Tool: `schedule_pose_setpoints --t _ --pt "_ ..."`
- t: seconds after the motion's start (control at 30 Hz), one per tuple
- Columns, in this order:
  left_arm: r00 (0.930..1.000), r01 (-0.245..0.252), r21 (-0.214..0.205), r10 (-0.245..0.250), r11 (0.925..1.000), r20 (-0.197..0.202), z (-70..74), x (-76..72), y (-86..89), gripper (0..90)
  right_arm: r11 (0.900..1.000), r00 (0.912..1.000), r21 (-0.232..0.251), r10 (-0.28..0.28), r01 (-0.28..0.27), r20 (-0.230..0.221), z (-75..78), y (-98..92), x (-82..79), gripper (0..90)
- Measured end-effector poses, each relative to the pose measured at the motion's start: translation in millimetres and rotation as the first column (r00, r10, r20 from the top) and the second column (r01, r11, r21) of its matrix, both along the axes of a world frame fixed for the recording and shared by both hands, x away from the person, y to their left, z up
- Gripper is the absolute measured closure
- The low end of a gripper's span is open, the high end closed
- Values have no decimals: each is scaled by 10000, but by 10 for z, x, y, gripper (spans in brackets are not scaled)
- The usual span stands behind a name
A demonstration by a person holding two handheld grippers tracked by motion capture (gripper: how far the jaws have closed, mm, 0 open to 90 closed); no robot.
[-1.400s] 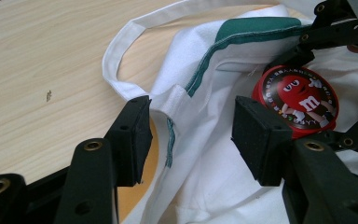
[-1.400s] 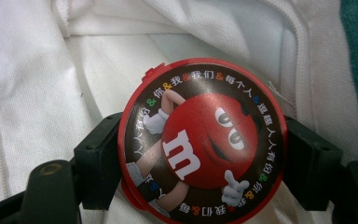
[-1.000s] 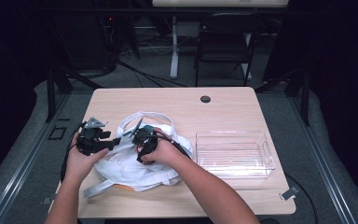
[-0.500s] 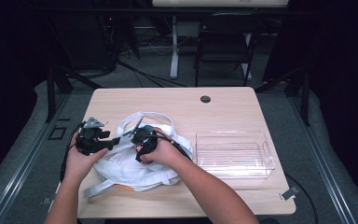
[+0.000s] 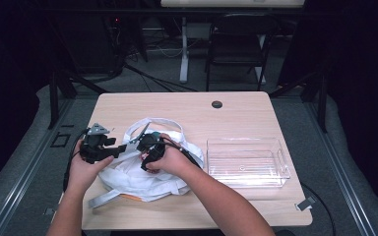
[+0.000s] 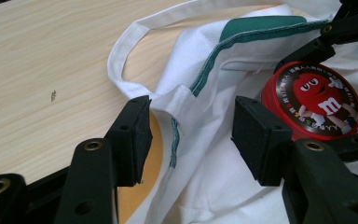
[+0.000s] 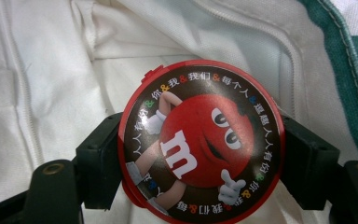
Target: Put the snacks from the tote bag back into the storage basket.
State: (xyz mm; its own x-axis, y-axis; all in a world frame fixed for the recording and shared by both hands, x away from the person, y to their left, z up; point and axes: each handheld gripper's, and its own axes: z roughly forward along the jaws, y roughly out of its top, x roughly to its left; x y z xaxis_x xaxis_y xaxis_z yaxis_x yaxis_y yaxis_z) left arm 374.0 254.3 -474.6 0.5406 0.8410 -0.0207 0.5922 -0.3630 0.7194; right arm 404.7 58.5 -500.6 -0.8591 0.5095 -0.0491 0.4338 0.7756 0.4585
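Right gripper (image 7: 200, 186) jaws clamp the round tin (image 7: 200, 142) at the frame's centre above the white bag (image 6: 205, 93), whose rim lies between the left gripper (image 6: 191, 135) jaws, wide open

Left gripper (image 5: 123, 146): frame left-centre, jaws parted. Right gripper (image 5: 145, 142): frame centre, jaws clamped. Both forearms enter from the bottom edge.

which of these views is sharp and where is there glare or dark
High view: the table is evenly lit, the room behind is nearly black, and the clear bin shows faint glare. Right gripper view: the red tin is sharp with soft sheen. Left gripper view: the near jaws look soft, the bag crisp.
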Motion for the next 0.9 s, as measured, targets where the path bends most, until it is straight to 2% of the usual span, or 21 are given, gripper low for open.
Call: schedule_pose_setpoints --t 0.43,0.9 --pt "10000 41 35 -41 10000 -47 16 -3 14 468 9999 9998 24 157 -158 98 198 10 -72 252" --pt "9999 12 153 -14 9999 155 17 5 24 436 9981 9979 -136 599 -596 235 395 4 -167 252"
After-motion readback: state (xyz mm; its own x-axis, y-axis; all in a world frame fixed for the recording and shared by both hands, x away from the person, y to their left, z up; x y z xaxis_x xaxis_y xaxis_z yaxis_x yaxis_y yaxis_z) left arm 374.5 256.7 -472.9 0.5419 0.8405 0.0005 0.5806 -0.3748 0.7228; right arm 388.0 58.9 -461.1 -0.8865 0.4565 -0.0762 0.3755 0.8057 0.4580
